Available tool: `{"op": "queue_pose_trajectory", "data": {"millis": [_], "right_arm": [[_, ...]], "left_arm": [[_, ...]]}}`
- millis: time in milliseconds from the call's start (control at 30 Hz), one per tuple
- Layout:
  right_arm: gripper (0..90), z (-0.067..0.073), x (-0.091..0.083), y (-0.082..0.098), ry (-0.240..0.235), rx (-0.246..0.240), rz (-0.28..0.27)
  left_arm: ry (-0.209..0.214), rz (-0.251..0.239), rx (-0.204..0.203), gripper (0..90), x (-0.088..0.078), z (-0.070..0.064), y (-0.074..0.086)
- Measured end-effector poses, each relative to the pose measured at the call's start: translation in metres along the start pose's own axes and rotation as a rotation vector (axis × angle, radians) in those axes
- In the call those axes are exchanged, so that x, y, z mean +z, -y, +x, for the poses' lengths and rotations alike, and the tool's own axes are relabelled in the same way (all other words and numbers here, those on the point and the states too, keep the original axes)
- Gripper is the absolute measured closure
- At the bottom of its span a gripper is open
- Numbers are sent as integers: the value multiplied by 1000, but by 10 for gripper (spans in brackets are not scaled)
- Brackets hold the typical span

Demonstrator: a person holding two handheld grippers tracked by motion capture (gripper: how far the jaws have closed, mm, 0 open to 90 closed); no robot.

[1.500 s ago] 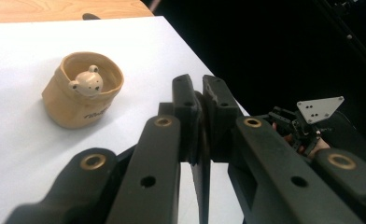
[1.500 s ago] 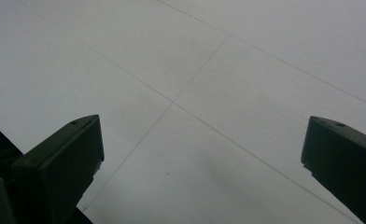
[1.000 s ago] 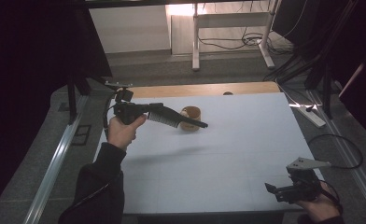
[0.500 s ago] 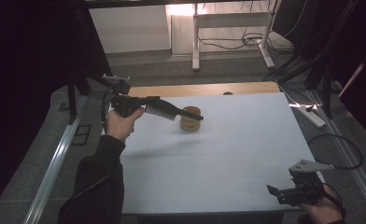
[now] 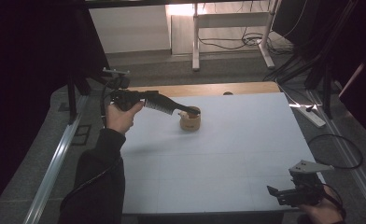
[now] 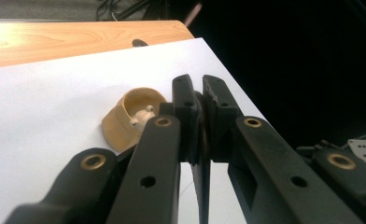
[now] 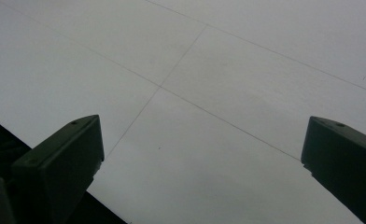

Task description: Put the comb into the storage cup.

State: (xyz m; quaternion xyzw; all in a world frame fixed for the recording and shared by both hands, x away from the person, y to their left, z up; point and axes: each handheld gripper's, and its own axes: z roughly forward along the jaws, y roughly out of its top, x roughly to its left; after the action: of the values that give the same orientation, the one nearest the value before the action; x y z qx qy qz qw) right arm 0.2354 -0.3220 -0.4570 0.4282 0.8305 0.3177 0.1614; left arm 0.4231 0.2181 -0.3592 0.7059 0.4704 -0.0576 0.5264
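Broadly, a white sheet-covered counter (image 5: 228, 154) with faint grid lines takes up most of the high view, and a bare strip of pale wood (image 5: 204, 88) shows along its far edge. At the far left of the counter a person's left hand (image 5: 120, 116), coming out of a dark sleeve, holds the left gripper (image 5: 188, 111) level above the surface, pointing toward the right. Its jaws are pressed together on a thin dark flat piece (image 6: 200, 140) that runs edge-on between them in the left gripper view; what that piece is cannot be told. Just under and beyond the gripper's tip sits a small tan round wooden cup (image 5: 190, 120), resting on the counter in its far left-of-centre part. In the left gripper view the cup (image 6: 125, 119) lies just left of the jaws, its hollow showing a small pale knob inside. At the near right corner the right gripper (image 5: 277, 193) is held low over the counter's edge, well apart from the cup. Its jaws stand spread wide with only white counter (image 7: 209, 93) between them.
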Motion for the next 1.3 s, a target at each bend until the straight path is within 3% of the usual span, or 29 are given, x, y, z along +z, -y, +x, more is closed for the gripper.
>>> {"op": "queue_pose_trajectory", "data": {"millis": [633,1300], "right_arm": [[0,0,0,0,-3,-3,6],[0,0,1,0,-7,-6,9]], "left_arm": [[-66,11,-4,837,7,8,-17],[-102,35,-19,837,17,19,-24]]}}
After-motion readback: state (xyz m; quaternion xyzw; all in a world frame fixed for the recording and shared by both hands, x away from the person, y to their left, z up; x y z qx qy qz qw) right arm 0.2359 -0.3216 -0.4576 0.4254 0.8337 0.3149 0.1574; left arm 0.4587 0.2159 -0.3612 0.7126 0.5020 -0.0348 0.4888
